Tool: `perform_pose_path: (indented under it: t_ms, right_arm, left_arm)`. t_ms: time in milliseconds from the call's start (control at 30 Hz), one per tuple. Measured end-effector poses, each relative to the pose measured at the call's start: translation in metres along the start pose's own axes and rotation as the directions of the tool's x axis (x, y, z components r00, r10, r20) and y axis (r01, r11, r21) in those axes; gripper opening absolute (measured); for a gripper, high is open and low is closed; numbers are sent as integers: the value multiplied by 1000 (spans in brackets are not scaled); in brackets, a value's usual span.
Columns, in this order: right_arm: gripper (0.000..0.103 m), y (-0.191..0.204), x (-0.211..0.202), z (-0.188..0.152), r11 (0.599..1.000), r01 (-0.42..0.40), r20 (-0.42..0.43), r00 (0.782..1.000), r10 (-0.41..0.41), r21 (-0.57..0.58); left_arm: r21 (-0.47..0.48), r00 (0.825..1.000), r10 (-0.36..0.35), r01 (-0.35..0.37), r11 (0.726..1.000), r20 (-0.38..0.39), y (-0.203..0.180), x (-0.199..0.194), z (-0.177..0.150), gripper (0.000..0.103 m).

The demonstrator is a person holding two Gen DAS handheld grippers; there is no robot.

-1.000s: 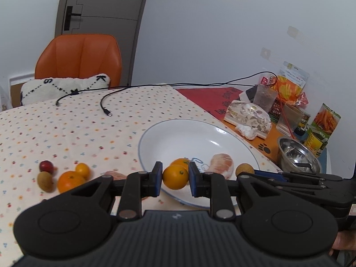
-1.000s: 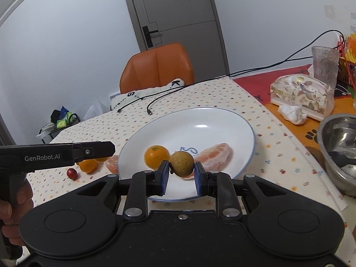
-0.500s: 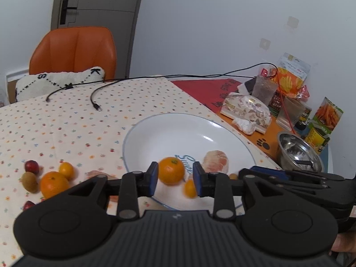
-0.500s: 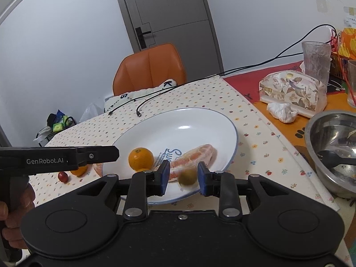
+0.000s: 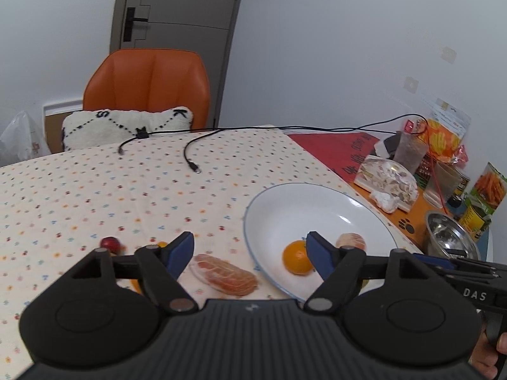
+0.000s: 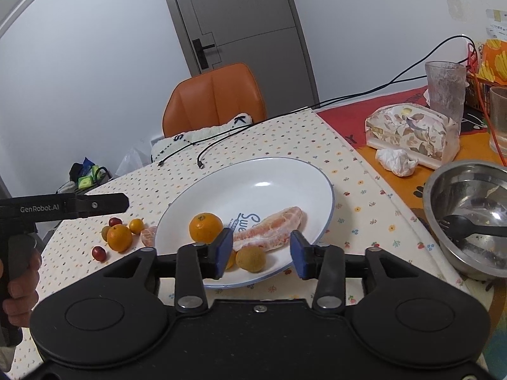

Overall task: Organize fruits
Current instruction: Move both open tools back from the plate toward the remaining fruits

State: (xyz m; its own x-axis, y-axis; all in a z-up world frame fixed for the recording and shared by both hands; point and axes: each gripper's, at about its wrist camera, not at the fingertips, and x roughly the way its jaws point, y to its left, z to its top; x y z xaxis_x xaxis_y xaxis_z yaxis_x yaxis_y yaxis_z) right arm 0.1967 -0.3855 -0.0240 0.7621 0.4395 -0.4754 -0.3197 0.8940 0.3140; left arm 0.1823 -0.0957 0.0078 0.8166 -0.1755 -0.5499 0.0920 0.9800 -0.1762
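Fruit worries me: with my left gripper and right gripper both spread wide and empty, the round brown fruit near the plate's front rim could roll off if I nudge it.

Both tools wide apart, empty

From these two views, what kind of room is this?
Most likely a home dining area: a table under a dotted tablecloth, an orange chair pulled up to it, and snack packets by the wall.
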Motion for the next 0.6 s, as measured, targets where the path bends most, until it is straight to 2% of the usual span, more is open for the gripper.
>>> perform_pose_path:
  t_ms: [367,600]
  right_arm:
    - [58,21,-1,2,999,-37,-20,999,37,-28]
    - [60,35,5,9,997,-60,-30,998,58,-42]
  left_arm:
    - [-10,999,51,-51,999,-15,27,-16,-2,86]
    - [-47,996,86,-87,995,-21,49,-25,-4,86]
